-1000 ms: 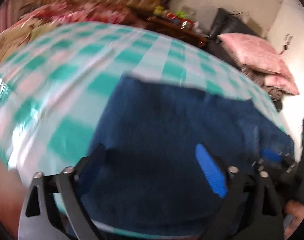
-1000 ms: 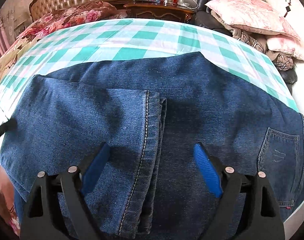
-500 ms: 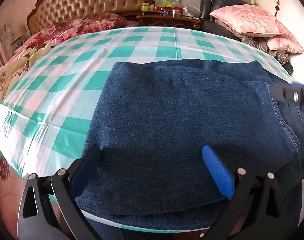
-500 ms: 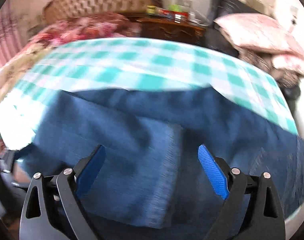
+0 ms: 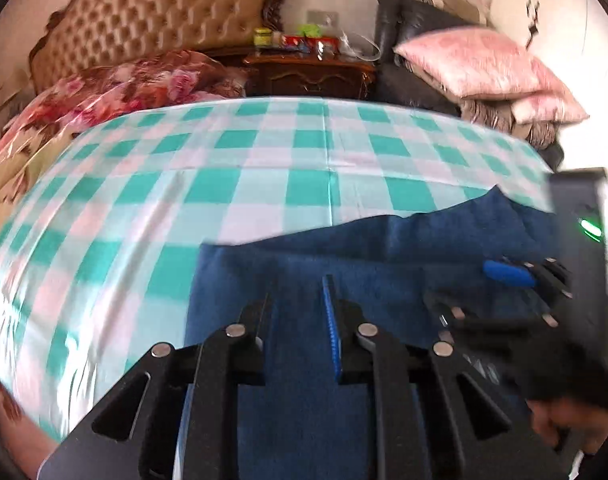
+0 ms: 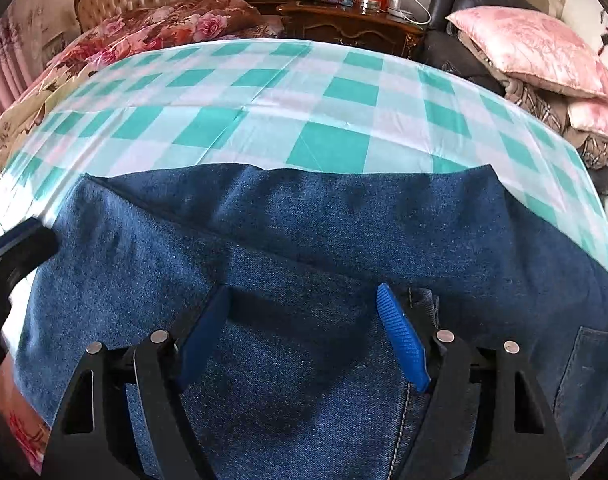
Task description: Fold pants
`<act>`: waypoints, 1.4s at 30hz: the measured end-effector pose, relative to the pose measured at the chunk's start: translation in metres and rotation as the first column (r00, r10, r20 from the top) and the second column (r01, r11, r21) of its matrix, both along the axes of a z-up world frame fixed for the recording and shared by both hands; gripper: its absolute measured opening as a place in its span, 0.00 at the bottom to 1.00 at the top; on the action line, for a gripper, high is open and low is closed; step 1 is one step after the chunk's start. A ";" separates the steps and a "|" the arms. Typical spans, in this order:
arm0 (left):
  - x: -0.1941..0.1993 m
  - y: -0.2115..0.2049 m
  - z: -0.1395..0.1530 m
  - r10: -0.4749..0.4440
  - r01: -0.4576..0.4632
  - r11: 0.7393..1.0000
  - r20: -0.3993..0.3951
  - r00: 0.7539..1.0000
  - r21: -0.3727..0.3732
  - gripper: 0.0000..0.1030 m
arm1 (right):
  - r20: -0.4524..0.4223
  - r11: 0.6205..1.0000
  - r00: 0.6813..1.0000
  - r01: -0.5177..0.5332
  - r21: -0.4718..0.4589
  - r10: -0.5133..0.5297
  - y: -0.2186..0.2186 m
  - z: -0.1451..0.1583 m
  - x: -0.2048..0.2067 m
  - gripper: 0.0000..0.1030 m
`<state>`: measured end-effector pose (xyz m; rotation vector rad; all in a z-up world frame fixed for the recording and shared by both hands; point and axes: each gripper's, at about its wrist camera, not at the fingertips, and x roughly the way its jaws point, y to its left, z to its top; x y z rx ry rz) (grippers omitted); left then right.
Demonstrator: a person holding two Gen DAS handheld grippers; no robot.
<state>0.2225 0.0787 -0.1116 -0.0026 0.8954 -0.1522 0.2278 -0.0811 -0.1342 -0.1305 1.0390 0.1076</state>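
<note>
Left wrist view: checked green-and-white cloth is spread over the desk, with blue denim pants laid folded on its near side. Left tool is seen narrowing over the denim, jaws closing; whether fabric is pinched cannot be told. Right tool is held above the pants, jaws closing but wide, nothing gripped. Pink pillows are stacked far right.

Two hand-held black grippers with blue-padded fingers.
The left gripper and right gripper share black angular linkages, silver round pivot screws and ribbed blue pads; a green light glows on what seems the right unit's blurred housing.
</note>
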 end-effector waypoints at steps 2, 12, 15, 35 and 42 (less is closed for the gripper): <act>0.022 -0.001 -0.015 -0.014 0.014 1.000 -0.054 0.998 0.001 0.23 | 0.001 1.000 1.000 0.000 -0.004 0.000 0.000 -0.001 -0.001 0.70; -0.030 0.041 -0.008 0.120 -0.120 0.992 0.004 0.993 0.033 0.37 | 0.001 1.000 1.000 -0.007 -0.009 0.007 0.001 0.000 0.000 0.71; -0.062 0.038 -0.014 0.098 -0.098 0.993 0.002 0.995 0.069 0.37 | 0.004 1.000 1.000 -0.008 -0.009 0.008 0.001 0.000 -0.001 0.71; -0.093 0.054 -0.034 0.149 -0.149 0.989 -0.006 0.989 -0.003 0.65 | -0.006 0.999 1.000 0.011 -0.039 -0.012 -0.020 0.006 -0.064 0.70; -0.136 0.085 -0.039 0.212 -0.213 0.965 -0.023 0.977 -0.152 0.61 | 0.003 1.000 1.000 0.009 0.029 -0.009 -0.036 -0.001 -0.064 0.80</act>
